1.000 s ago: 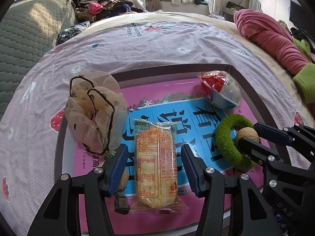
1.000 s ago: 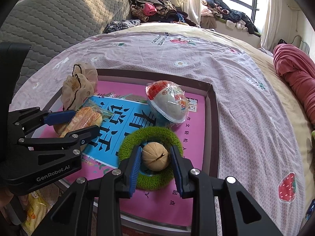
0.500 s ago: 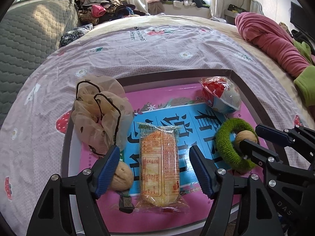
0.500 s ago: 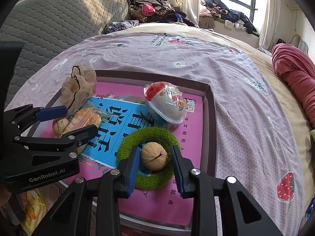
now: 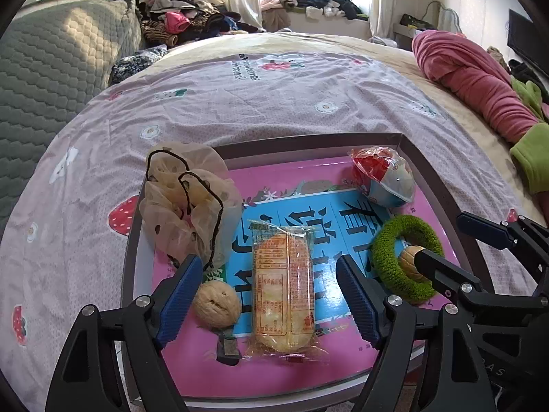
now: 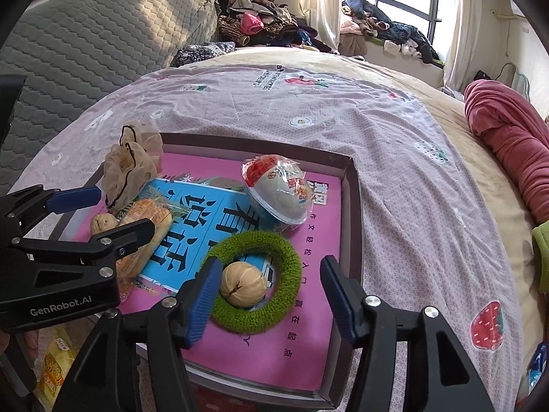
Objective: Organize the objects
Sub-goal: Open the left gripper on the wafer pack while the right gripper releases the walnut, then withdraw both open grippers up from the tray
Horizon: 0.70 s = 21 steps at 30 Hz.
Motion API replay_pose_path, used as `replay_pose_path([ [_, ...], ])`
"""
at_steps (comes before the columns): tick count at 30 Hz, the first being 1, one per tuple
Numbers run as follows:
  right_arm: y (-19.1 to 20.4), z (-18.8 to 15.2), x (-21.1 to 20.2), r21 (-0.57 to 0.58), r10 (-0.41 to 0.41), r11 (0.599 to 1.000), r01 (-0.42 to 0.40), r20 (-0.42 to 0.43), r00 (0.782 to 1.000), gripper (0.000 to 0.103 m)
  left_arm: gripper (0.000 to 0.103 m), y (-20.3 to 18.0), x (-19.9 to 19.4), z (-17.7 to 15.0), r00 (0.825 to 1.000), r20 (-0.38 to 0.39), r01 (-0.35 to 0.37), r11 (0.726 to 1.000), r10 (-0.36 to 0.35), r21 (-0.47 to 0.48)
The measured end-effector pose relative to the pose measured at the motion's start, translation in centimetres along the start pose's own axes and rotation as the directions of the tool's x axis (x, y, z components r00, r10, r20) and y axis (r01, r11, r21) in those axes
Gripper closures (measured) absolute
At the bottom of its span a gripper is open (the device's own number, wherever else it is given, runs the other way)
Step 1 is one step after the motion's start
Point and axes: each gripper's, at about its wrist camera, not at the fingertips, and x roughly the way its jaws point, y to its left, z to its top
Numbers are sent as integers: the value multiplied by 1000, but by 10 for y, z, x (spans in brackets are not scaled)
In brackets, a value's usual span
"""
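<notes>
A pink-lined tray point(image 5: 394, 135) point(image 6: 355, 213) lies on the bed. In it are a wrapped cracker pack point(image 5: 283, 286) point(image 6: 144, 237), a walnut point(image 5: 215, 304) point(image 6: 101, 223) left of the pack, a beige scrunchie point(image 5: 187, 202) point(image 6: 132, 168), a wrapped bowl snack point(image 5: 384, 180) point(image 6: 279, 190) and a green ring point(image 5: 405, 257) point(image 6: 254, 281) with a second walnut point(image 6: 243, 283) inside it. My left gripper point(image 5: 269, 300) is open, its jaws either side of the pack and the first walnut. My right gripper point(image 6: 269, 300) is open around the ring and second walnut.
The bed has a pale purple patterned sheet point(image 5: 240, 103). A rolled pink blanket point(image 5: 473, 79) lies at the right. A grey quilted headboard point(image 6: 85, 51) stands at the left, with piled clothes point(image 6: 260, 24) behind. A yellow packet point(image 6: 55, 364) lies below the tray's near edge.
Both grippers have pulled back toward me. The right gripper has opened and let go of the walnut inside the green ring. The left gripper's jaws have spread wider.
</notes>
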Motion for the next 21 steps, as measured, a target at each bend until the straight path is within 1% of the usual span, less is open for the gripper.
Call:
replay_pose_path([
  [6, 0, 1, -5, 1, -7, 1000, 7, 13, 1000, 40, 18, 2, -2, 1, 1000, -7, 9, 1000, -9, -2],
  [8, 0, 2, -7, 2, -7, 1000, 6, 19, 1000, 38, 11, 3, -3, 1, 1000, -5, 14, 1000, -14, -3],
  [11, 0, 4, -10, 3, -5, 1000, 5, 31, 1000, 34, 10, 4, -7, 2, 1000, 5, 10, 1000, -10, -7],
  [17, -1, 6, -15, 10, -5, 1000, 5, 47, 999, 33, 10, 6, -12, 2, 1000, 16, 18, 1000, -17, -18],
  [18, -1, 6, -16, 12, -3, 1000, 2, 50, 999, 32, 10, 6, -12, 2, 1000, 13, 15, 1000, -15, -18],
  [21, -2, 7, -22, 18, 2, 1000, -4, 69, 998, 28, 10, 6, -14, 2, 1000, 23, -6, 1000, 7, -12],
])
